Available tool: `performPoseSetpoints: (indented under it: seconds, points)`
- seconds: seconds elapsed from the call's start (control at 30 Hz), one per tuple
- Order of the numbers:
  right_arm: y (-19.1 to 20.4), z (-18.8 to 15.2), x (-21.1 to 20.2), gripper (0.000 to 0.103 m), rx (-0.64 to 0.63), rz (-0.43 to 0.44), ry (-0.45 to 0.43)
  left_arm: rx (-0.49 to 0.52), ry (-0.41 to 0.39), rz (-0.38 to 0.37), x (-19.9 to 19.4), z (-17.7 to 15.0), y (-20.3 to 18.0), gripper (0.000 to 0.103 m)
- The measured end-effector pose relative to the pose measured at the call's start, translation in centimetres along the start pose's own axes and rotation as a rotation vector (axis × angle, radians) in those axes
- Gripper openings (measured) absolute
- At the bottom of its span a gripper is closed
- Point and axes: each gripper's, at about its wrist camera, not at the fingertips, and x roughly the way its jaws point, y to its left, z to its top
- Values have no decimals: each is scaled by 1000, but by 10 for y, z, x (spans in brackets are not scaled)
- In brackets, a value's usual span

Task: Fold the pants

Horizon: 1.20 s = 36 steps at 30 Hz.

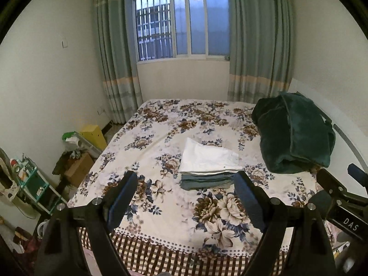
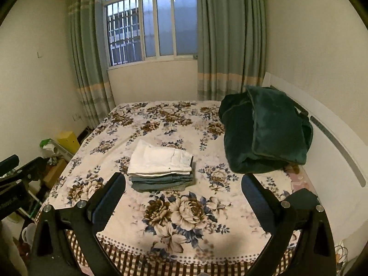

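A folded stack of pants lies in the middle of the floral bedspread: white pants (image 1: pixel 207 157) (image 2: pixel 158 159) on top of grey-blue folded pants (image 1: pixel 205 181) (image 2: pixel 161 181). My left gripper (image 1: pixel 185 179) is open and empty, held above the near part of the bed, short of the stack. My right gripper (image 2: pixel 184 181) is open and empty, also held back from the stack, which sits toward its left finger. The right gripper's body (image 1: pixel 338 197) shows at the right edge of the left wrist view.
A dark green folded blanket (image 1: pixel 294 135) (image 2: pixel 266 131) sits at the bed's right side by the white headboard (image 2: pixel 333 138). Boxes and a cluttered shelf (image 1: pixel 30 179) stand on the floor to the left. Window and curtains lie beyond the bed (image 1: pixel 161 138).
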Motion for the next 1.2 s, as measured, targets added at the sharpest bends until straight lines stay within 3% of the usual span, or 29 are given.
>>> performPoseSetpoints:
  seconds: [0.37, 0.43, 1.2]
  points:
    - [11, 13, -66, 103, -6, -2, -58, -11, -29, -23, -35, -6, 8, 86]
    - [15, 13, -72, 103, -13, -4, -68, -3, -32, -30, -36, -7, 9, 102]
    - [18, 13, -76, 103, -11, -5, -81, -7, -46, -35, -45, -2, 14, 102]
